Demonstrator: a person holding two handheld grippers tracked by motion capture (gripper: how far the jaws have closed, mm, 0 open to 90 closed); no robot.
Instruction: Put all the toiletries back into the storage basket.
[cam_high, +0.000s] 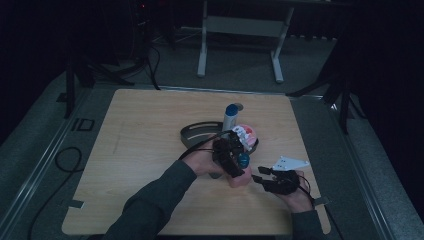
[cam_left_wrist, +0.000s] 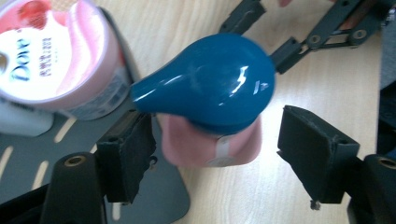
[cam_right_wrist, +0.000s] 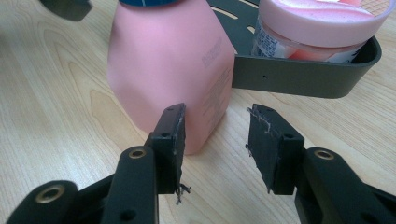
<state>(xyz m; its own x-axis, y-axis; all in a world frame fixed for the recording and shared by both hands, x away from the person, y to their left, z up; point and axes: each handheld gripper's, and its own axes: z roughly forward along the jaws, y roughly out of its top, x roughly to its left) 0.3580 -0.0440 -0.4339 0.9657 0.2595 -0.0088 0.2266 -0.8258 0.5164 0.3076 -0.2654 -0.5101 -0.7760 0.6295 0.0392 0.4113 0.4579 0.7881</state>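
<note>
A pink bottle (cam_high: 240, 178) (cam_left_wrist: 210, 144) (cam_right_wrist: 168, 70) with a glossy blue cap (cam_left_wrist: 210, 88) stands upright on the wooden table, just in front of a dark tray (cam_right_wrist: 303, 77). My left gripper (cam_high: 231, 157) (cam_left_wrist: 222, 154) hangs over it from above. Its jaws straddle the bottle below the cap, the left pad close to the side and the right pad well clear, so it is open. My right gripper (cam_high: 261, 174) (cam_right_wrist: 215, 140) is low beside the bottle's base, open, with nothing between its pads.
A pink Dove tub (cam_left_wrist: 51, 51) (cam_right_wrist: 322, 23) sits in the dark tray (cam_high: 197, 131). A white bottle with a blue cap (cam_high: 230, 117) stands behind it. The table's right edge (cam_high: 305, 150) is near my right hand. Bare wood spreads to the left.
</note>
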